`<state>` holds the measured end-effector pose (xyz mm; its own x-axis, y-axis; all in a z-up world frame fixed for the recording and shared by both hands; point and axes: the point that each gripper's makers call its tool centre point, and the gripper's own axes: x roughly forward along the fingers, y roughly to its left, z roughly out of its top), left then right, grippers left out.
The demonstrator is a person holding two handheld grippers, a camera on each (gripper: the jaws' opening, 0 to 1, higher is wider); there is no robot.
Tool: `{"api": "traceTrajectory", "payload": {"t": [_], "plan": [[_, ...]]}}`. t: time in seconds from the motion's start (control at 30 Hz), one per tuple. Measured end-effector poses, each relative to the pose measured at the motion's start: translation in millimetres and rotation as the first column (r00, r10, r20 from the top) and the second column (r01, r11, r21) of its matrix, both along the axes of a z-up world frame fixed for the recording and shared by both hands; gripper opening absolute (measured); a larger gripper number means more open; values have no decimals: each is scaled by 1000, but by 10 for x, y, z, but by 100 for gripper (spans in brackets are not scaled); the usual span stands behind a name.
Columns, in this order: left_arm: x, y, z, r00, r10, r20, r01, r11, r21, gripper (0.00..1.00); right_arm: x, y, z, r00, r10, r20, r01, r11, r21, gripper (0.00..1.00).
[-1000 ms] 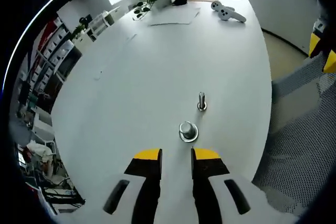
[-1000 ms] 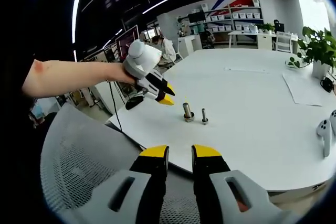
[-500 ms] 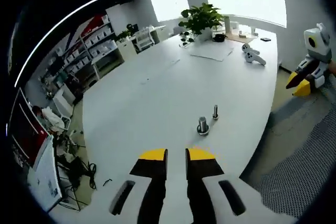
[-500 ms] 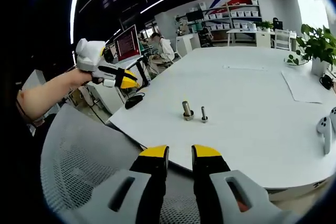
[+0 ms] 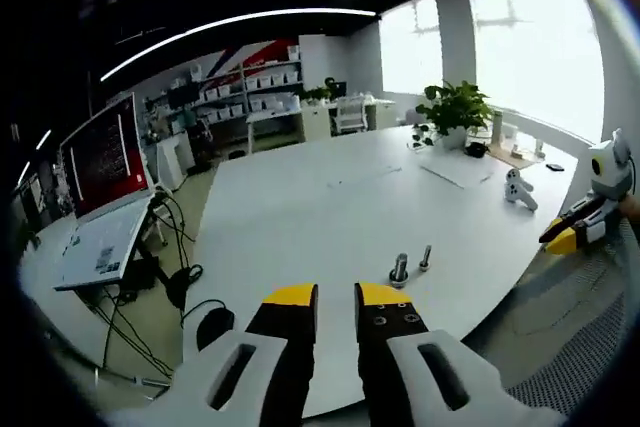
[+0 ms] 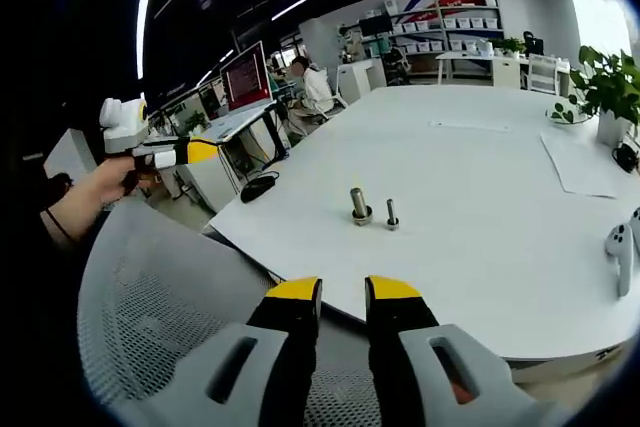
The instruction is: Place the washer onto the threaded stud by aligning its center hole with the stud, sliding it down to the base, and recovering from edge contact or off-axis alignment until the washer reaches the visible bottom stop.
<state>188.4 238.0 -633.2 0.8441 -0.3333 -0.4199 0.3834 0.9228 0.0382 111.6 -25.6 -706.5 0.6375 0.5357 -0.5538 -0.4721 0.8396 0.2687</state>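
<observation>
— Where does the washer sit?
— The flat silver metal washer (image 6: pixel 360 217) lies around the foot of the thick threaded steel stud (image 6: pixel 358 202), which stands upright near the edge of the large white worktop (image 6: pixel 480 187). Just beside it stands a thinner silver bolt (image 6: pixel 392 213), apart from it.
— And from the left gripper view?
— The same pair: the stud (image 5: pixel 399 269) and the bolt (image 5: pixel 425 257), just past the yellow-tipped jaws.
— How are the grippers?
— The left gripper (image 5: pixel 335 296) holds nothing, its jaws narrowly parted, well back from the stud. The right gripper (image 6: pixel 342 289) is likewise narrowly parted and bare, above a grey mesh chair back (image 6: pixel 170 327).
— Does either gripper appear in the other's view?
— Yes. In the right gripper view the left gripper (image 6: pixel 195 151) is held in a hand (image 6: pixel 105 182) at the left, off the worktop. In the left gripper view the right gripper (image 5: pixel 562 239) sits at the right edge.
— Anything else?
— A green potted plant (image 6: pixel 605 97), a sheet of white paper (image 6: pixel 585 167) and a white handheld controller (image 6: pixel 620 252) lie further along.
</observation>
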Motion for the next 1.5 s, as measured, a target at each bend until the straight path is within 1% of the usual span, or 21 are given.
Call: {"api": "traceTrajectory", "payload": {"t": [0.07, 0.1, 0.27, 0.33, 0.4, 0.47, 0.5, 0.53, 0.57, 0.63, 0.67, 0.7, 0.73, 0.77, 0.8, 0.83, 0.9, 1.0, 1.1, 1.23, 1.5], "plan": [[-52, 17, 14, 999, 32, -34, -35, 996, -77, 12, 1, 5, 5, 1000, -3, 4, 3, 1000, 3, 20], [-68, 37, 10, 999, 37, -33, -40, 996, -80, 12, -15, 13, -4, 1000, 3, 1, -3, 1000, -1, 20], [-180, 105, -33, 997, 82, -4, -83, 995, -50, 12, -13, 4, -3, 1000, -5, -2, 5, 1000, 4, 20], [-187, 170, -22, 993, 118, 25, -117, 993, -33, 10, -17, 12, 3, 1000, -13, 2, 13, 1000, 8, 20], [-202, 211, -39, 989, 141, 39, -140, 990, -23, 9, -24, 13, -4, 1000, -7, -1, 7, 1000, 8, 20], [-204, 261, -14, 982, 180, 56, -178, 983, -32, 9, -20, 12, -9, 1000, -3, -6, 3, 1000, 3, 21], [-185, 312, 42, 971, 218, 102, -215, 976, -37, 9, -22, 13, -9, 1000, -5, -6, 5, 1000, 3, 21], [-184, 323, 53, 968, 224, 112, -222, 975, -33, 9, -23, 10, -9, 1000, -9, -5, 9, 1000, 2, 21], [-191, 312, 47, 968, 219, 126, -220, 976, -8, 9, -23, 6, -8, 1000, -13, -3, 13, 1000, 3, 21], [-207, 278, 13, 969, 212, 127, -217, 976, 23, 9, -22, 0, -5, 1000, -17, -2, 17, 1000, 7, 21], [-202, 312, -4, 966, 218, 137, -225, 974, 40, 10, -21, 1, -4, 1000, -16, -1, 16, 1000, 6, 21], [-217, 299, -12, 973, 161, 166, -178, 980, 92, 10, -18, 1, -5, 1000, -17, -2, 17, 1000, 6, 21], [-227, 336, -32, 963, 199, 181, -213, 975, 62, 10, -6, -8, -1, 1000, -24, 0, 24, 1000, 8, 21], [-253, 399, -102, 963, 204, 177, -225, 968, 109, 9, 0, -21, -4, 999, -32, 2, 32, 999, 7, 21], [-269, 432, -133, 966, 202, 160, -224, 965, 136, 6, 0, -23, -2, 999, -40, 5, 40, 999, 10, 21], [-254, 411, -105, 967, 198, 163, -217, 970, 112, 3, -11, -10, 3, 999, -39, 8, 39, 999, 13, 21], [-219, 426, -93, 966, 212, 148, -225, 971, 79, 4, 7, -17, 8, 999, -49, 10, 49, 999, 18, 21], [-183, 438, -103, 967, 199, 160, -219, 968, 118, 3, 28, -5, 18, 999, -49, 13, 49, 999, 19, 21], [-195, 474, -121, 966, 208, 153, -227, 967, 116, 3, 16, 12, 12, 999, -45, 14, 44, 999, 12, 21], [-189, 450, -124, 968, 192, 161, -216, 966, 146, 3, 22, 1, 12, 999, -46, 15, 46, 999, 7, 21], [-182, 469, -148, 970, 190, 152, -214, 964, 160, 3, 22, 13, 19, 999, -47, 15, 47, 999, 5, 21]]}}
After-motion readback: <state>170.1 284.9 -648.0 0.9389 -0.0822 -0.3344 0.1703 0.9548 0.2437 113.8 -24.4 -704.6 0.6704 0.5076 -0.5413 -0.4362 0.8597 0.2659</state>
